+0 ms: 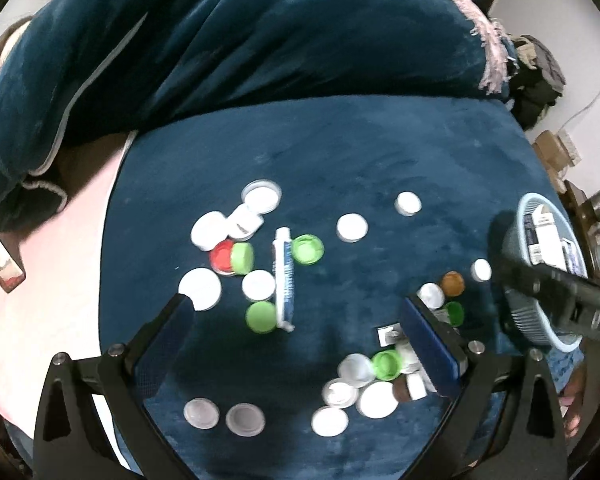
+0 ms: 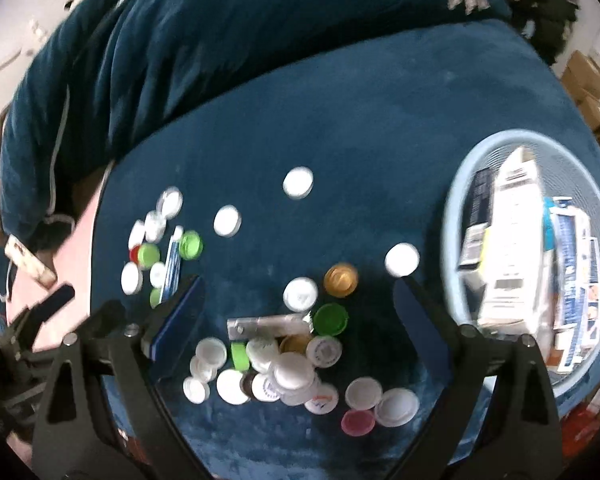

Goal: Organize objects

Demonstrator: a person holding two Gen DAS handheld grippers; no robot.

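- Our left gripper (image 1: 296, 308) hangs over the dark blue velvet cloth (image 1: 340, 152), jaws spread wide, nothing between them.
- Ahead of it lies a white-and-blue toothpaste tube (image 1: 284, 280), ringed by loose plastic bottle caps: white, green, one red cap (image 1: 221, 257).
- Our right gripper (image 2: 298, 292) is also wide open and empty, above a pile of mixed caps (image 2: 288, 368) with a small clear plastic tube (image 2: 268, 325) at its far edge.
- An orange cap (image 2: 341, 279) sits just beyond that pile.
- The light blue round mesh basket (image 2: 456, 200) sits right of the pile, holding white and blue cartons (image 2: 512, 240).
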